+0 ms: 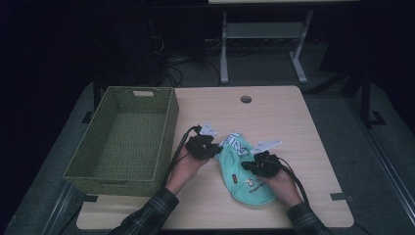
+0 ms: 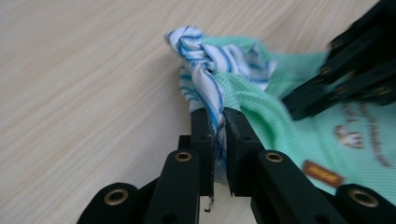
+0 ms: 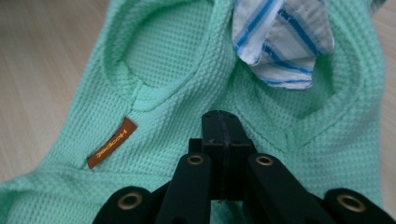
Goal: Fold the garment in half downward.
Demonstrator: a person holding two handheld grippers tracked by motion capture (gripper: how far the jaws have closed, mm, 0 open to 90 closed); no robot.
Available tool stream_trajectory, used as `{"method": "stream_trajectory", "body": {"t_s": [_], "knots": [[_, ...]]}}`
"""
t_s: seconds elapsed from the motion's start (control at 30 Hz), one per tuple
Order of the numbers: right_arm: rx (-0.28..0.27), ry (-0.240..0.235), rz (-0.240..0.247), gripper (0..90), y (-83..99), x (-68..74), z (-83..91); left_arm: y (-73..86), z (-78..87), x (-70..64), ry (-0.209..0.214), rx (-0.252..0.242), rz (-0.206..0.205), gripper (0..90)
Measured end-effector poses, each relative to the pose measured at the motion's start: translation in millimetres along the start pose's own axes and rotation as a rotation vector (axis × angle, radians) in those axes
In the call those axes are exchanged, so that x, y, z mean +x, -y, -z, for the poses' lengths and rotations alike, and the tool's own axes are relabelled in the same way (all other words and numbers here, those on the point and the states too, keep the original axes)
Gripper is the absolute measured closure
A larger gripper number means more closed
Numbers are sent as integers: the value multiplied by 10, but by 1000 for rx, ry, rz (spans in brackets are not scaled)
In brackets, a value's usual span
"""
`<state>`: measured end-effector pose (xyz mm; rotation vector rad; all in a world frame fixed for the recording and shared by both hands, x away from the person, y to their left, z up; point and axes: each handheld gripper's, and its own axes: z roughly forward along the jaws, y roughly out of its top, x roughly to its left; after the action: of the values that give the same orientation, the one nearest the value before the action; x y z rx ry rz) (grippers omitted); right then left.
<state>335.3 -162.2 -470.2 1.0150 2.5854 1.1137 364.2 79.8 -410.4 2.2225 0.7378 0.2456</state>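
1. Left gripper (image 2: 218, 140): jaws pinched narrow on the blue-striped white collar (image 2: 210, 70) of the mint-green waffle-knit garment (image 1: 243, 176).
2. Right gripper (image 3: 223, 128): jaws pressed together over the green knit; fabric between them not discernible.
3. Garment flat on the pale wooden table (image 1: 274, 112), beside the green woven basket (image 1: 169, 122).

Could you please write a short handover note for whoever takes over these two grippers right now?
Left gripper: shut on the garment's striped collar.
Right gripper: jaws together, tips on the green garment; whether it pinches cloth, I cannot tell.
The garment lies on the table, right of the basket, which holds nothing.
Done: collar gripped.
Left, probably: fold it or move it into the basket.
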Motion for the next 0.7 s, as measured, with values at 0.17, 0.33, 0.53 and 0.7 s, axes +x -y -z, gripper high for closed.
{"method": "stream_trajectory", "body": {"t_s": [0.17, 0.33, 0.53, 0.7], "knots": [[0, 0, -2, 899, -113, -31, -103, -76, 139, -39, 18, -58, -3, 829], [-2, -4, -5, 898, -174, -49, -158, -103, 208, -56, 17, -81, -7, 829], [-15, 29, -1, 898, -70, -67, 153, -90, 247, 6, -6, -83, 0, 829], [-13, 45, -11, 898, 148, -66, 404, -74, 269, 58, -48, -84, 14, 829]]}}
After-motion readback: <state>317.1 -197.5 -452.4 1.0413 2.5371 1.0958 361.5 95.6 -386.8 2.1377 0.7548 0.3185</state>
